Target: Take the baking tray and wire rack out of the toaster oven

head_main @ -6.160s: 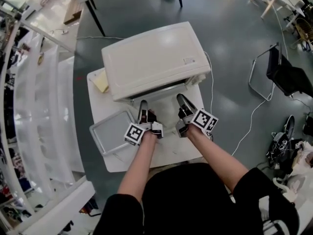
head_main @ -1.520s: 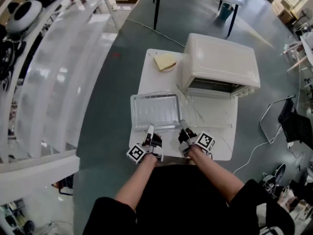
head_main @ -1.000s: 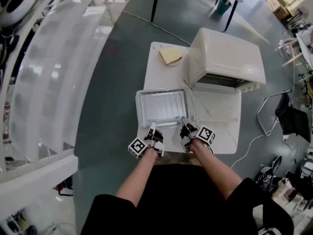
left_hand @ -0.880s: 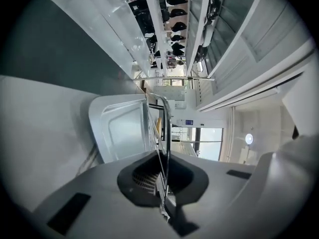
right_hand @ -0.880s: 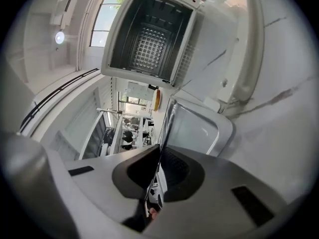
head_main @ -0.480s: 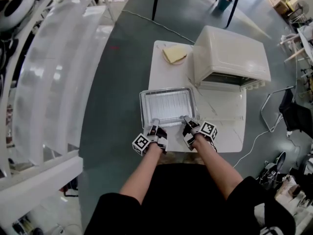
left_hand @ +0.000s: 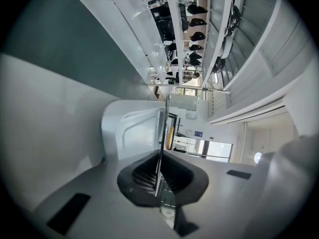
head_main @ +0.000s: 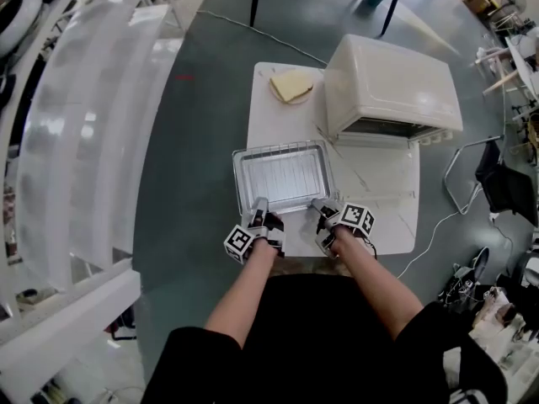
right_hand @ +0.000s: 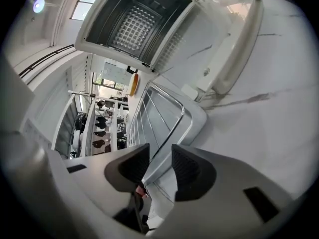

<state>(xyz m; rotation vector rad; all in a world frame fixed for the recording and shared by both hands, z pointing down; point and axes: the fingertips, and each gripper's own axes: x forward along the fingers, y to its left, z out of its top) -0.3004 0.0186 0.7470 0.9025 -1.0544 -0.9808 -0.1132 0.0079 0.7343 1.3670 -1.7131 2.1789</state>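
A white marbled worktop on a grey workshop floor: the wire rack lies in the baking tray, near the worktop's left side and apart from the open toaster oven at the far right. Both tools meet the rack's near edge, and rack and tray stretch away ahead of them. The left tool is clamped on that edge. The right tool has just been opening its jaws, which stand narrowly apart with the edge wire between them. Judging by this, only the left's release remains.

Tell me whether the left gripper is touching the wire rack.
Touching. The left gripper view shows the left gripper shut on the wire rack at its thin edge wire.
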